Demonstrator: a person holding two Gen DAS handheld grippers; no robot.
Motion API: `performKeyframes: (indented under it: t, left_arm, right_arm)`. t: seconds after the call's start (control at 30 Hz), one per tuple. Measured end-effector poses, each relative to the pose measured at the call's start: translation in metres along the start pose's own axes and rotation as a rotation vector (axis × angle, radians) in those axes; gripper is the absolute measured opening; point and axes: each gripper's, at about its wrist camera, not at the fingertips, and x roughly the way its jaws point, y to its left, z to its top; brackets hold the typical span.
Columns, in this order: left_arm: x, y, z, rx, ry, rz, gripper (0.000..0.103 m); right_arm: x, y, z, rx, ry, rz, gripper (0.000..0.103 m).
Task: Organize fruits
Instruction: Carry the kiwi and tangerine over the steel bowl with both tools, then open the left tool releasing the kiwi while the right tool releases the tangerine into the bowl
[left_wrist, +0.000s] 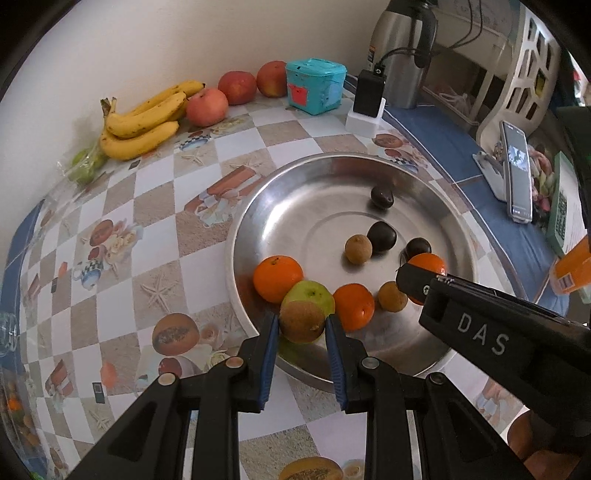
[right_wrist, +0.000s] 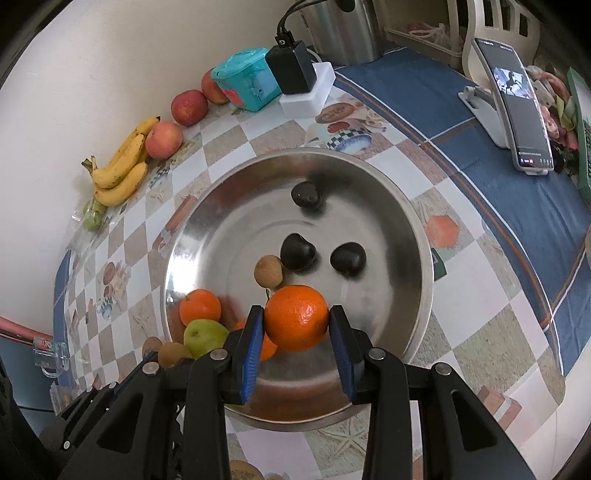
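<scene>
Left claw (left_wrist: 302, 322) is clamped on a brown kiwi (left_wrist: 302, 320); right claw (right_wrist: 296, 324) grips an orange (right_wrist: 296, 322), both above the steel bowl (right_wrist: 192, 236).

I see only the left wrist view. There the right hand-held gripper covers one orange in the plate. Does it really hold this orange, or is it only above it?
Observer: It holds it. In the right wrist view the orange sits between the two blue pads of the right hand-held gripper, and both pads press on its sides.
Operator: Thank you. In my view something dark is half hidden behind that gripper. What is it, and does it touch the orange?
Observer: It is a dark fruit. It lies on the steel plate by itself, and bare metal shows between it and the orange.
</scene>
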Motion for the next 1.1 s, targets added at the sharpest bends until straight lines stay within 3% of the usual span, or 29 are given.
performKeyframes:
  t: [0.47, 1.1]
  left_arm:
    - [0.010, -0.019, -0.010, 0.057, 0.038, -0.001, 0.028]
    - [0.016, -0.009, -0.007, -0.001, 0.071, -0.034, 0.031]
  right_arm:
    - [0.009, -0.002, -0.009, -0.004, 0.052, -0.016, 0.038]
    - [0.011, 0.000, -0.008, -0.001, 0.065, -0.016, 0.040]
